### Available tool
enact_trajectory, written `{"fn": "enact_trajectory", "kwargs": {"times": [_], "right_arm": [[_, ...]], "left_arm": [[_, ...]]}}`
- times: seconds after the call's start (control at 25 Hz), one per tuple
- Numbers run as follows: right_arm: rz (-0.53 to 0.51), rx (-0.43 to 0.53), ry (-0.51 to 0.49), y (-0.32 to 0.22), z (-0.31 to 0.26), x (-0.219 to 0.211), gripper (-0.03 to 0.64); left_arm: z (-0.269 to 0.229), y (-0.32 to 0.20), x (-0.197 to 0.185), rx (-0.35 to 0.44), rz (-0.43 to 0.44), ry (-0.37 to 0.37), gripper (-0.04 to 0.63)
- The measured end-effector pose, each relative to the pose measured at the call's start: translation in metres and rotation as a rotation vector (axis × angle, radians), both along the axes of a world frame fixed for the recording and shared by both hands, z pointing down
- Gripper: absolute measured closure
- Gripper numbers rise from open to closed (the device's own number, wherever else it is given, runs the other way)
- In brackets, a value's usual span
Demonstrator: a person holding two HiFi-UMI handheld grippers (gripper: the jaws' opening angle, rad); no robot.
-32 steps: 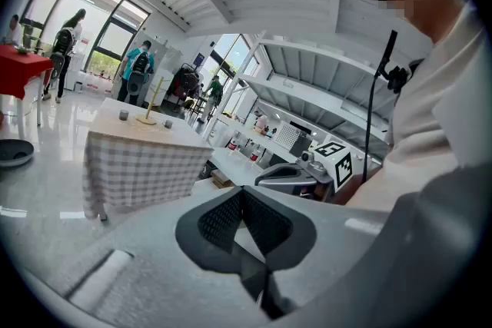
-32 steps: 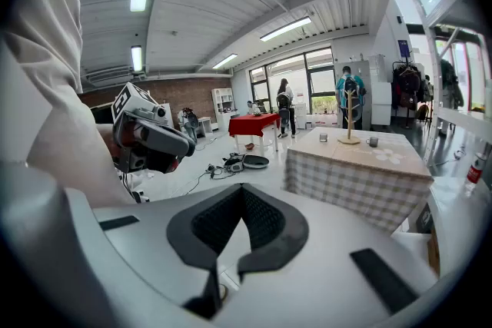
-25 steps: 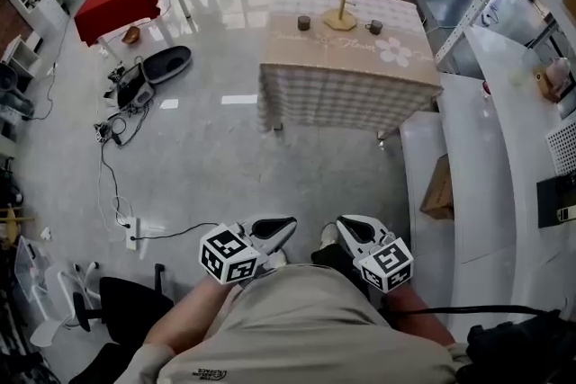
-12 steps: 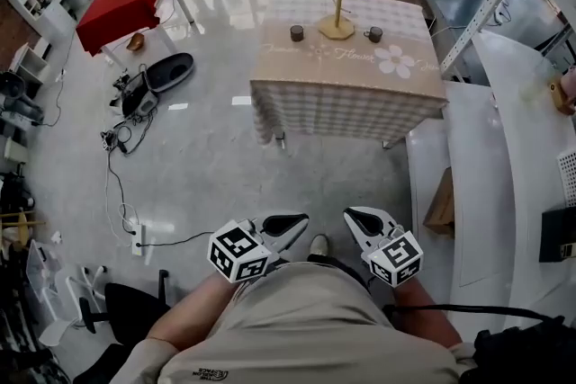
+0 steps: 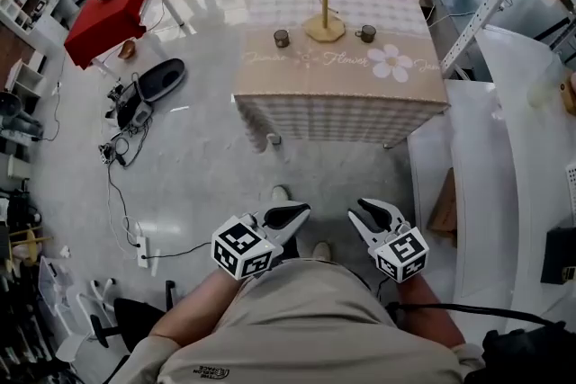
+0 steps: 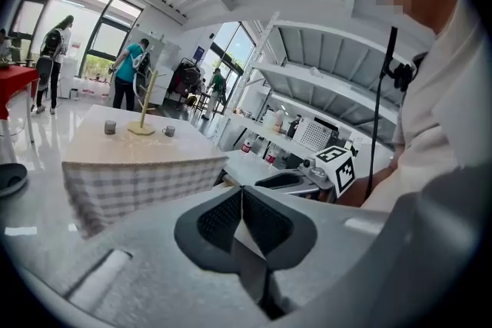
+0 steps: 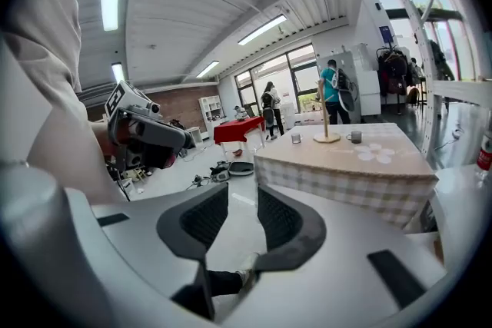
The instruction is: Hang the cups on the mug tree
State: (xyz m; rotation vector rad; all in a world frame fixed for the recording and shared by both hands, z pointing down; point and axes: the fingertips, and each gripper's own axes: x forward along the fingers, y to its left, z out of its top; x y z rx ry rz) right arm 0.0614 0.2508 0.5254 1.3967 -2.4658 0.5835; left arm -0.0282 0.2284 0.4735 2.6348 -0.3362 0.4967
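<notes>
While both grippers hang low in front of the person's waist, the task's things stand well apart from them, across a stretch of glossy floor (image 5: 207, 157). The left gripper (image 5: 292, 213) has its jaws pressed together with nothing between them; its own view shows the two dark pads meeting edge to edge. The right gripper (image 5: 371, 213) is opening. A narrow gap stands between its pads, and only the floor and the toe of a shoe (image 7: 250, 267) show through it, so it holds nothing.

Ahead stands a table (image 5: 342, 103) draped in a checked cloth with a flower print. The mug tree (image 5: 324, 0) rises upright from its flat base near the middle of the table's far side. The left cup (image 5: 282, 38) sits on the cloth just beside the base on one side, and the right cup (image 5: 365, 33) just beside it on the other. Both are apart from the tree. The right cup shows a handle on the side toward the tree; the left cup is too small to say which way its handle faces.

Both grippers point roughly toward the table, with the mug tree ahead and between them. A red table (image 5: 108, 9) stands off to the far left.
</notes>
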Motion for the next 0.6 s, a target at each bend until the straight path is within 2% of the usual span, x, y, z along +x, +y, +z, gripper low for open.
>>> {"fn": "enact_trajectory", "kwargs": {"times": [0.16, 0.36, 0.6], "right_arm": [[0.056, -0.006, 0.016, -0.052, 0.005, 0.015, 0.494], [0.11, -0.01, 0.075, -0.123, -0.007, 0.024, 0.489], [0.192, 0.002, 0.125, -0.216, -0.017, 0.037, 0.488]], "left_arm": [[0.006, -0.058, 0.011, -0.01, 0.032, 0.019, 0.586], [-0.005, -0.131, 0.017, -0.023, 0.115, 0.059, 0.586], [-0.009, -0.214, 0.007, -0.022, 0.241, 0.053, 0.588]]}}
